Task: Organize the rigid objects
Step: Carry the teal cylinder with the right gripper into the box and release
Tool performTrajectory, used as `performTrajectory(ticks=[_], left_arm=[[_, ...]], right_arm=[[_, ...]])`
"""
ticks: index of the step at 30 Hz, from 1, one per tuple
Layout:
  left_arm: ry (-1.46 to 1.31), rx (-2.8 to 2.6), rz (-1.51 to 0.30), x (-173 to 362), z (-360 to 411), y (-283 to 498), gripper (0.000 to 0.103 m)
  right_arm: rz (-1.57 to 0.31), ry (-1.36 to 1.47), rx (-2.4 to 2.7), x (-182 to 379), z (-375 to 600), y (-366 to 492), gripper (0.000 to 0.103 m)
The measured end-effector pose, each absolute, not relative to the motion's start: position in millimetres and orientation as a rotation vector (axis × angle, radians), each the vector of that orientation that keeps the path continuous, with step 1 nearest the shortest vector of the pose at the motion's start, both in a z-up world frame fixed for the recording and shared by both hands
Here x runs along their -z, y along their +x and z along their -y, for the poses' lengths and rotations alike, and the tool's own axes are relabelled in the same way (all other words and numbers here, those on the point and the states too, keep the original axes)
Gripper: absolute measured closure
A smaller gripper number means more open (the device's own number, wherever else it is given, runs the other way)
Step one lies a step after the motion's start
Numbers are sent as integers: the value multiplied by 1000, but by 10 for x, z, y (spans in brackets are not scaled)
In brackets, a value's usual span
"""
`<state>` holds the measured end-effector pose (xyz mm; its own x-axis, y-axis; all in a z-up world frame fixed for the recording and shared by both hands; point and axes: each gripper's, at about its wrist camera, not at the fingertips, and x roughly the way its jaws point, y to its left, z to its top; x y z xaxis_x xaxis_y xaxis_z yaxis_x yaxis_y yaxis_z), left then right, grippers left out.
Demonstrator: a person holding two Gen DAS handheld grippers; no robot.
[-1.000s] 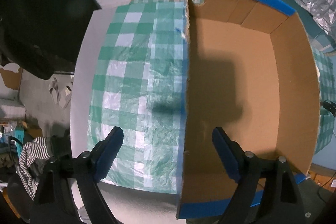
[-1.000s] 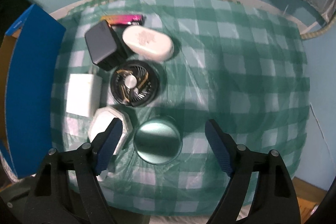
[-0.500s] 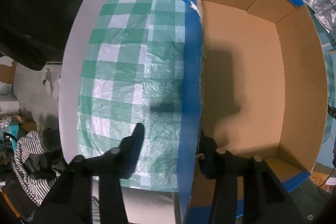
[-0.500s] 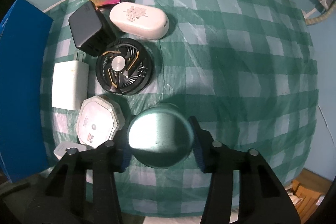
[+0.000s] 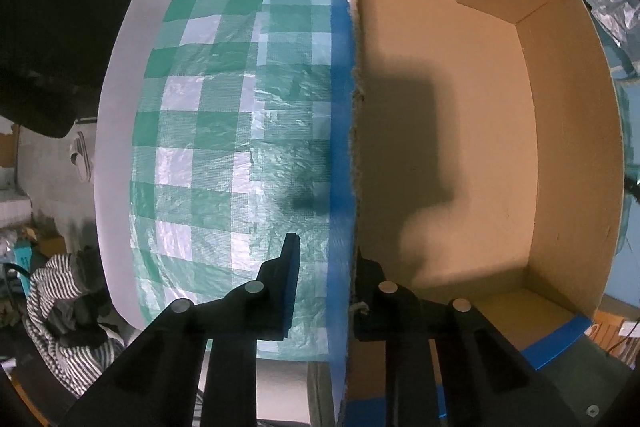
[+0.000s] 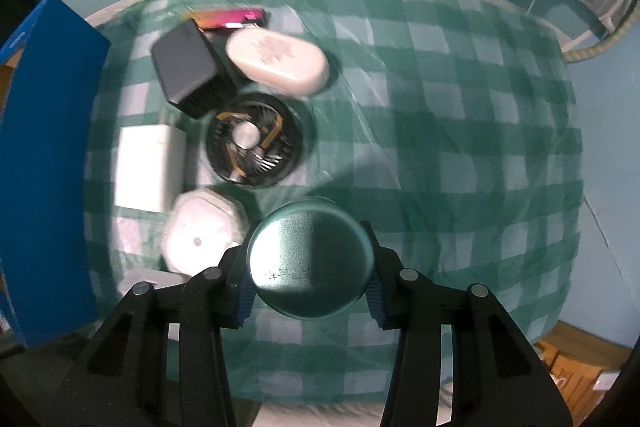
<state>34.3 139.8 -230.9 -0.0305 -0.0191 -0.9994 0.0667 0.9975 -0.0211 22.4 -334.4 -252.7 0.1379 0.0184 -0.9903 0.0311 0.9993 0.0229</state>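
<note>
My right jaws (image 6: pixel 308 297) clamp round green tin (image 6: pixel 310 261) by its rim, just above worktop cloth. Tin: metal, stiff, light by look, smooth sides, may slip; grip across widest part. My left jaws (image 5: pixel 324 291) pinch cardboard box (image 5: pixel 536 155) wall; box empty.

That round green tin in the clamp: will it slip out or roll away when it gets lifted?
The round green tin looks like smooth metal with a curved side, so the right gripper, pressing on only two narrow spots, could probably let it slip or twist. It seems shallow and flat-lidded, so set down flat it should sit steady; on edge it would likely roll. Probably stiff, not fragile.
</note>
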Motion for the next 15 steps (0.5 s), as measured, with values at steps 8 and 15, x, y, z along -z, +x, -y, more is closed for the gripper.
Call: performTrajectory(ticks=[8, 15], left_arm=[[29, 84, -1605, 2287, -1414, 339, 82], [38, 98, -1609, 2313, -1401, 341, 82]], right_arm=[[-1388, 34, -64, 2058, 2959, 411, 59], [-1344, 2, -193, 1699, 2552, 671, 59]])
